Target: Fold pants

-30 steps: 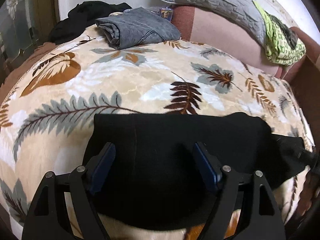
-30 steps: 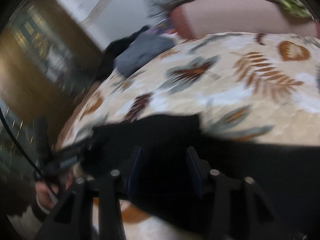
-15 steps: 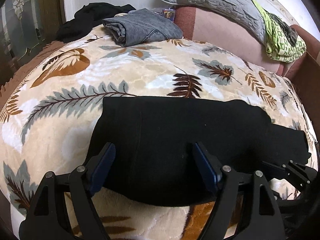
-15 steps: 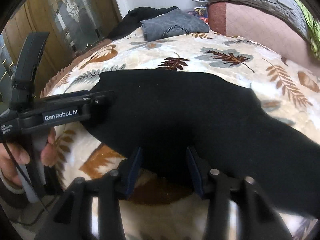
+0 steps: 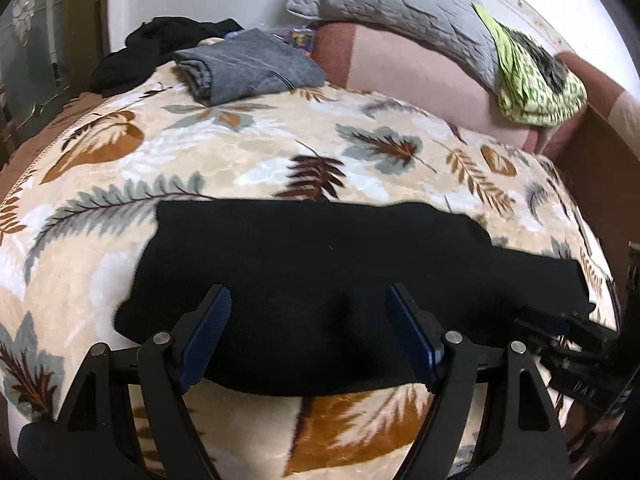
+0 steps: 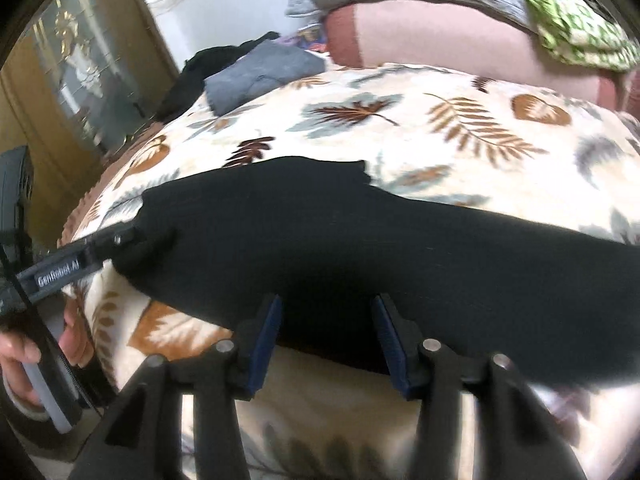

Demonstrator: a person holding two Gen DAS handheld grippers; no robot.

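where the left gripper (image 6: 132, 240) meets black pants (image 6: 320, 248), "genrobot.ai" reads.

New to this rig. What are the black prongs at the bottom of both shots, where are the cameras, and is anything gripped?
No robot arm: a person holds a two-finger gripper in each hand, with a fisheye camera on each looking along its fingers. The prongs are those fingers. One picture is from the left gripper, the other from the right gripper. Black pants lie flat on a leaf-patterned blanket; folded grey jeans and a grey pillow sit farther back. Both grippers are open over the pants; nothing is gripped.
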